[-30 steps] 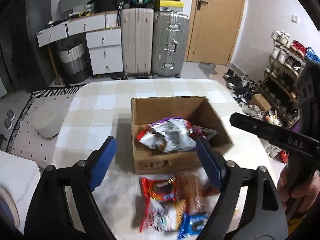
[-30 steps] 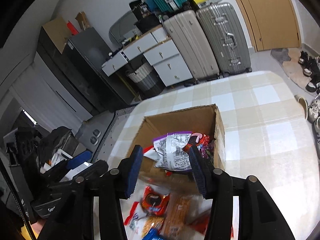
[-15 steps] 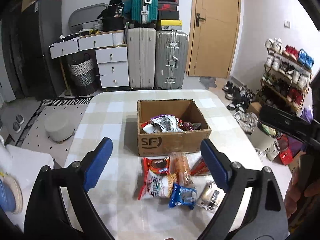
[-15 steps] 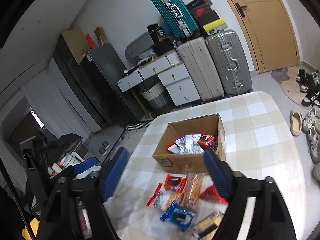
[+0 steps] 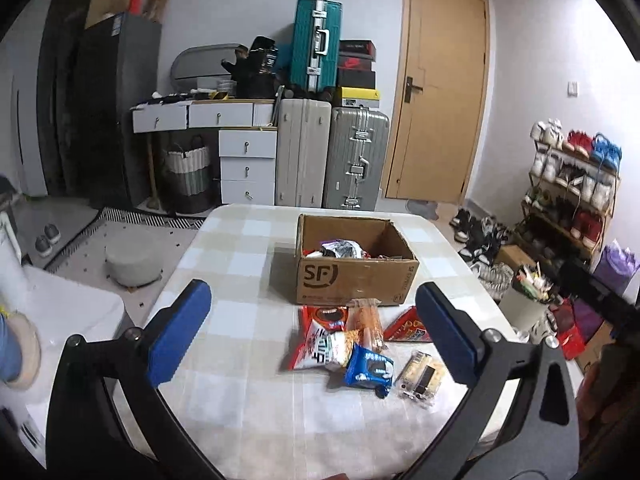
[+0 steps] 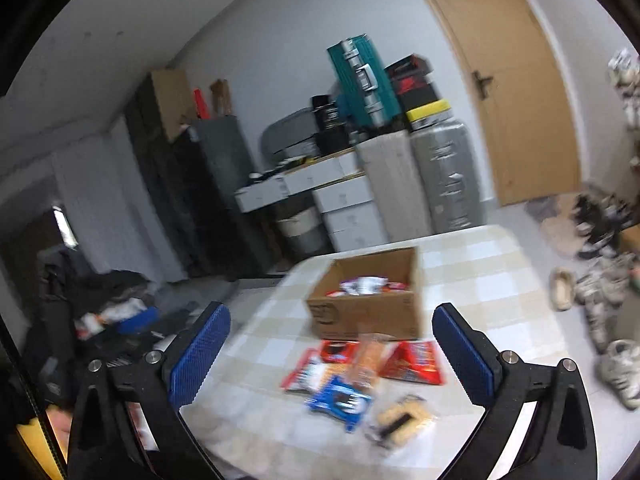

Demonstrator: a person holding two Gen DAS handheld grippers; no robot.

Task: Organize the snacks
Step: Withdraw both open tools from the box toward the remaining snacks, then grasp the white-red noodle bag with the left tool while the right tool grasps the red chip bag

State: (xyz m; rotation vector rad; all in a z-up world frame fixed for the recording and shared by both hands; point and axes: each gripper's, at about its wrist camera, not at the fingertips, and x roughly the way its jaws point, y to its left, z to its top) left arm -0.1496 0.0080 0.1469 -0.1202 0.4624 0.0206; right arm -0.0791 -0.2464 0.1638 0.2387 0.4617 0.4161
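Note:
A brown cardboard box [image 5: 356, 276] [image 6: 368, 312] stands on the checked table [image 5: 240, 264] and holds several snack bags. In front of it lie loose snacks: a red cookie pack [image 5: 326, 316], an orange biscuit sleeve [image 5: 366, 322], a red packet [image 5: 408, 326], a blue cookie pack [image 5: 370, 368] [image 6: 340, 398] and a clear-wrapped cake [image 5: 422, 372]. My left gripper [image 5: 316, 340] is open and empty, held back above the table's near edge. My right gripper [image 6: 332, 356] is open and empty too, also well short of the snacks.
Suitcases [image 5: 332, 160] and white drawers [image 5: 246, 160] stand behind the table. A wooden door [image 5: 440, 100] is at the back right, a shoe rack [image 5: 572, 200] at right. A grey pouf [image 5: 132, 264] sits on the floor at left.
Both grippers have pulled back and up from the box, which looks much smaller now. The right gripper's jaws have widened. The loose snacks have not moved.

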